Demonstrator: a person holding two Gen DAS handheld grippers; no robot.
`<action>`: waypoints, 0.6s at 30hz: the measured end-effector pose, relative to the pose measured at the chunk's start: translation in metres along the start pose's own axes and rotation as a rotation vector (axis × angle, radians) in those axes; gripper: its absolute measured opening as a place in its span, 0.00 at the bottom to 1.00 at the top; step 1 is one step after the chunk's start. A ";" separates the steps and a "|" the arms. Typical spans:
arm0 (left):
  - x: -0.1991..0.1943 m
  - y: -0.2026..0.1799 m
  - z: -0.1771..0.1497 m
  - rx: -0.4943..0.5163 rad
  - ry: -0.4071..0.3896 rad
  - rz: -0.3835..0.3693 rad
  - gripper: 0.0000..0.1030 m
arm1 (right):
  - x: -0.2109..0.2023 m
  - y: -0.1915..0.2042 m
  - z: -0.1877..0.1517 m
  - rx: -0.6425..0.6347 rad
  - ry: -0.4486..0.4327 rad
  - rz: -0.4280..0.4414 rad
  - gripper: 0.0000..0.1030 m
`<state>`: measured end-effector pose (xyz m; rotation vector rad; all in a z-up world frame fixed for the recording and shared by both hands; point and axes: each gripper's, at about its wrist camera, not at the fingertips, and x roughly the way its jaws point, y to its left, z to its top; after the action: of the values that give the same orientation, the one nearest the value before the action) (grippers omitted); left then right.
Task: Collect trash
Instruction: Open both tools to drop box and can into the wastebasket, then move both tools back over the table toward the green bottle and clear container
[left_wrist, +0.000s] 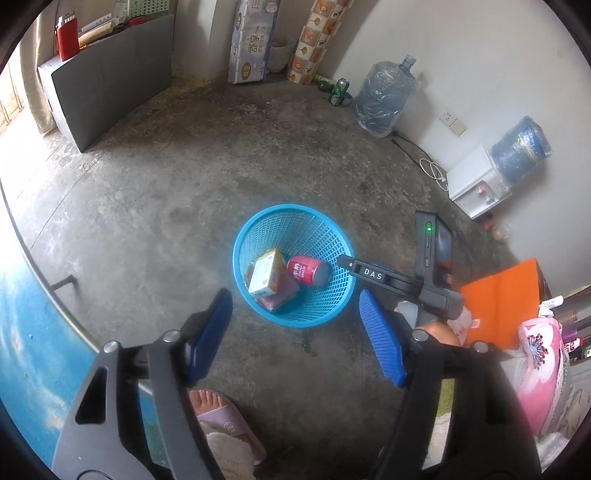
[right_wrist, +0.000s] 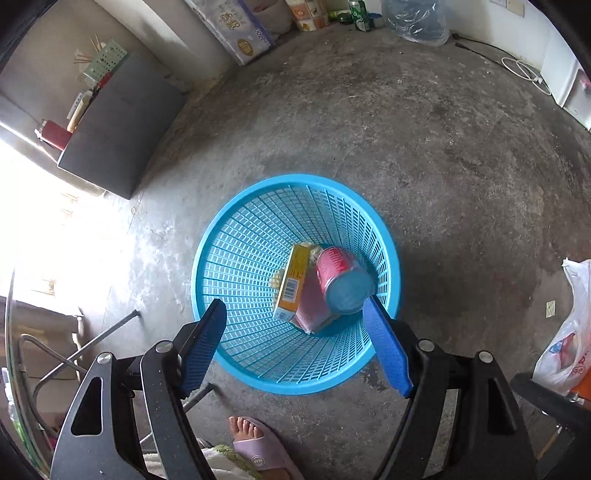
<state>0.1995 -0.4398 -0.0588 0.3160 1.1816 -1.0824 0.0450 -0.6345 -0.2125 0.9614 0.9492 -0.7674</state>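
Concrete floor (right_wrist: 424, 147) carried a blue mesh basket (right_wrist: 236, 236) w/ the trash inside: red can (right_wrist: 338, 275), yellow carton (right_wrist: 293, 284), pink packet (right_wrist: 312, 308). Left gripper (left_wrist: 295, 332) and right gripper (right_wrist: 295, 343) both hovered above it, jaws wide apart, nothing btwn them, touching nothing.

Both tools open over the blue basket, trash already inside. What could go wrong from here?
1. The right tool hangs low over the blue basket, one pad near the rim; a sideways pull might clip the rim and tip it, spilling the red can and yellow carton.
2. A slippered foot stands close beside the basket and could nudge it.
3. The green can by the far wall may get missed.
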 end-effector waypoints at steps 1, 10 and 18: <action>-0.009 0.002 -0.004 -0.001 -0.005 0.000 0.66 | -0.006 -0.001 -0.005 0.002 -0.009 0.006 0.72; -0.097 0.011 -0.050 0.007 -0.139 -0.010 0.72 | -0.078 -0.022 -0.057 0.084 -0.088 0.102 0.72; -0.172 0.035 -0.114 -0.012 -0.261 0.044 0.79 | -0.140 0.021 -0.091 -0.042 -0.160 0.111 0.76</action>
<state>0.1655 -0.2541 0.0317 0.1832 0.9438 -1.0435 -0.0205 -0.5256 -0.1014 0.8945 0.7635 -0.7164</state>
